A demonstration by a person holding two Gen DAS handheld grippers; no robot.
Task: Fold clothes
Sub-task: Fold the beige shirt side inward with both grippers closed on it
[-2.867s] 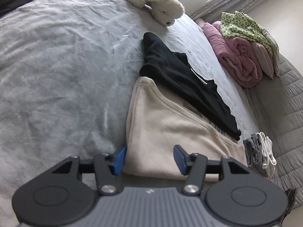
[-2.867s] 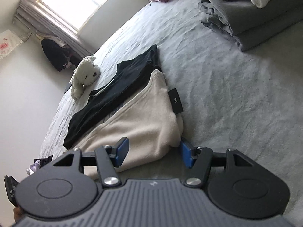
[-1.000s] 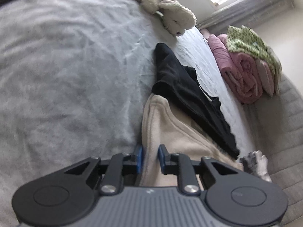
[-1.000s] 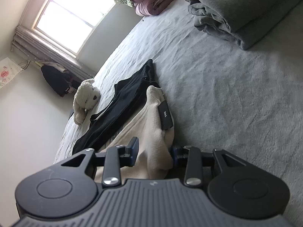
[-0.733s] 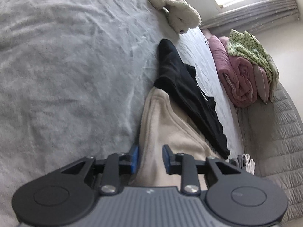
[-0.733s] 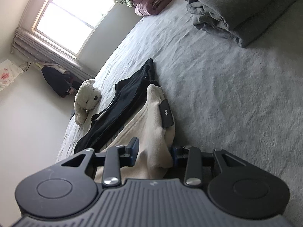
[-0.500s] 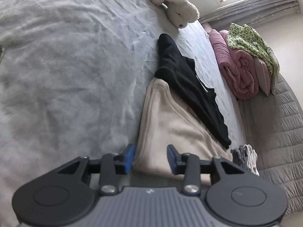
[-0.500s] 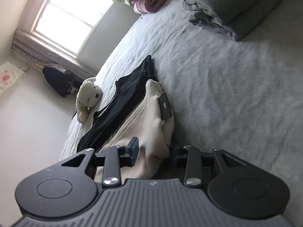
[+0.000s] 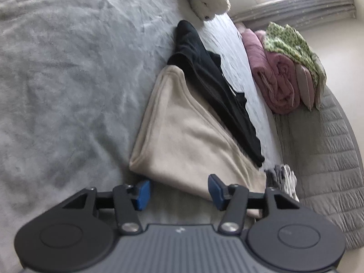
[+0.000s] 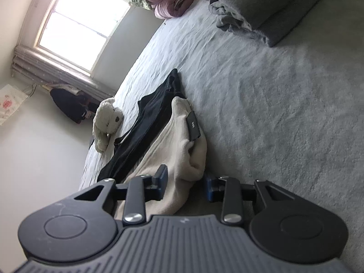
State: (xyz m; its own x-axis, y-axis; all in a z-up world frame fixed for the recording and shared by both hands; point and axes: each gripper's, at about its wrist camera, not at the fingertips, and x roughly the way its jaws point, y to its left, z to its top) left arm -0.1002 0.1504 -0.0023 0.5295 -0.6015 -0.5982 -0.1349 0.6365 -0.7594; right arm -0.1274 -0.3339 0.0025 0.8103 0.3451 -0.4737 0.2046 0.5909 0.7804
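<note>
Grey bed (image 9: 56, 91): left gripper (image 9: 178, 191) gapes, empty; right gripper (image 10: 185, 183) pinches the beige garment (image 9: 182, 136), whose lopsided pull could undo its fold.

Only candidate text: small pale marks on the black tag (image 10: 193, 126) sewn to the beige garment (image 10: 173, 150), right wrist view, too small to read. A small light logo mark sits on each gripper body, left (image 9: 180, 230) and right (image 10: 184, 221), a symbol with no letters I can make out. The white bag (image 10: 10, 101) by the wall shows a pink printed pattern, no legible words; nothing else carries text.
</note>
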